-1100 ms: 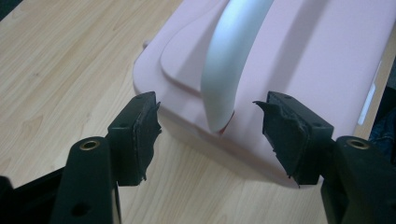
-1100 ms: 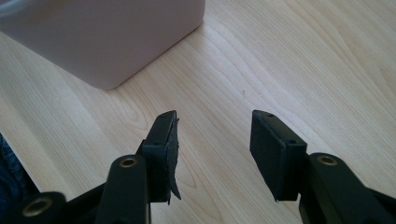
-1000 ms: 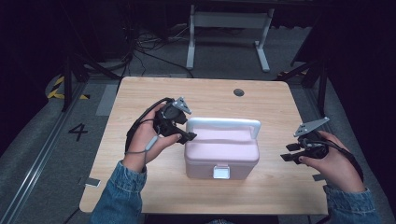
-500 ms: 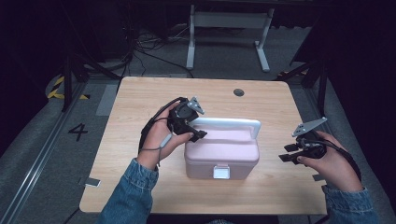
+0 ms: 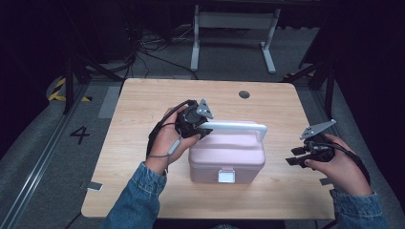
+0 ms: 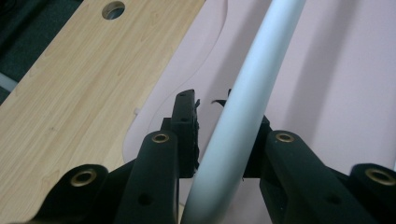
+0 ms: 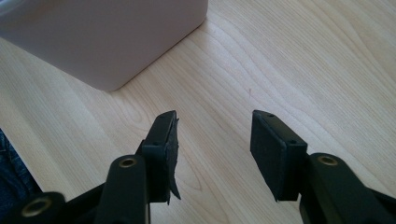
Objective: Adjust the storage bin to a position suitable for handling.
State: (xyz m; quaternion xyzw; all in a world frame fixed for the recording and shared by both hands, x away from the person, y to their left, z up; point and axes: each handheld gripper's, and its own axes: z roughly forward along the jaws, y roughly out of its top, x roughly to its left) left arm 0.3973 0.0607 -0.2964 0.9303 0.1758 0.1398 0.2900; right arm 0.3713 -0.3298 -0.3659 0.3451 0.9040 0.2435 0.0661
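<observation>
Left gripper (image 5: 203,128), held in the person's left hand (image 5: 167,140), set at the left end of the white handle (image 5: 239,127) of the pink box (image 5: 227,155). Jaws just now closing, with the handle bar between them; clamped on it. In the left gripper view, handle (image 6: 243,107) running up between the two black pads and on beyond the tips, one pad (image 6: 186,126) pressed against its left flank, the other mostly hidden behind the bar. Pink lid (image 6: 336,79) spread beneath and past the jaws to the right; wooden table (image 6: 79,93) off to the left of the jaws, with a round hole (image 6: 114,8) far ahead near its edge.

Further right in the high view, box sitting near the middle of the table (image 5: 143,105), white latch (image 5: 226,175) on its near face, handle raised above the lid. Box body just right of the left jaws and well left of the right ones.

Right gripper (image 5: 295,157), in the person's right hand (image 5: 336,164), well apart from the box near the table's right edge, tips pointed toward the box. Jaws standing apart, nothing between them. In the right gripper view (image 7: 212,135), bare wood grain in the gap and under the pads, a rounded corner of the pink box (image 7: 107,37) ahead and to the left of the tips, not touching. Denim sleeve (image 7: 11,186) at the far left edge, beside the left jaw.
</observation>
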